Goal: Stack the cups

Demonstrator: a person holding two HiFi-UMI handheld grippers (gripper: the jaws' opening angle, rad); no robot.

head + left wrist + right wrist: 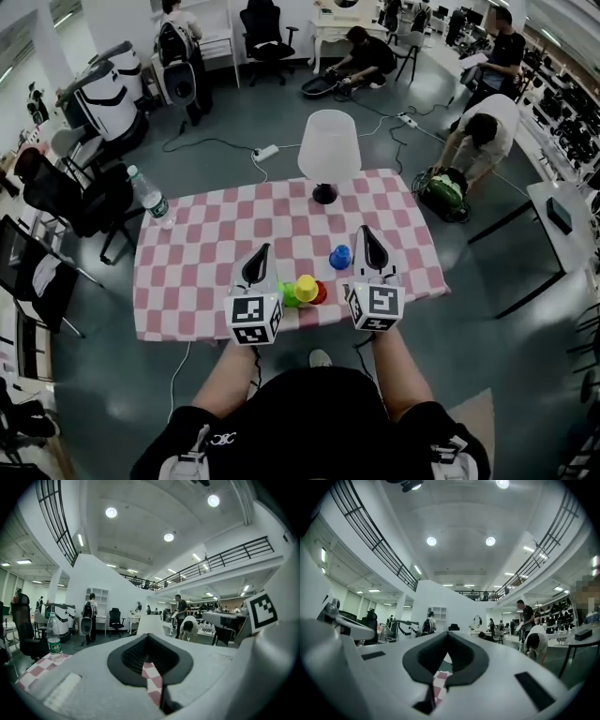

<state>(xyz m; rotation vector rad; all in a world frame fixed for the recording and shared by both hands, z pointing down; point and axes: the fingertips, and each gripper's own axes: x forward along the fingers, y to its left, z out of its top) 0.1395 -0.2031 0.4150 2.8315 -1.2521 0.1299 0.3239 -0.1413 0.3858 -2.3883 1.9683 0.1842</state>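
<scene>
Fingers of the left gripper [264, 251] and of the right gripper [365, 234] are each pressed together with nothing between them. In either gripper view only a sliver of checked cloth [152, 681] shows through the hollow between the pads, and every cup is hidden there. Just left of the right fingers, apart from them, the blue cup [340, 256] stands on the tabletop [187, 272]. Nearer the person than both sets of fingers, the green cup [289, 296], yellow cup [306, 287] and red cup [321, 294] crowd together between the marker cubes [255, 319]. Whether they touch or nest cannot be made out. Beyond the fingers stands a white lamp [329, 145], and far to the left of the left fingers stands a water bottle [150, 199].
</scene>
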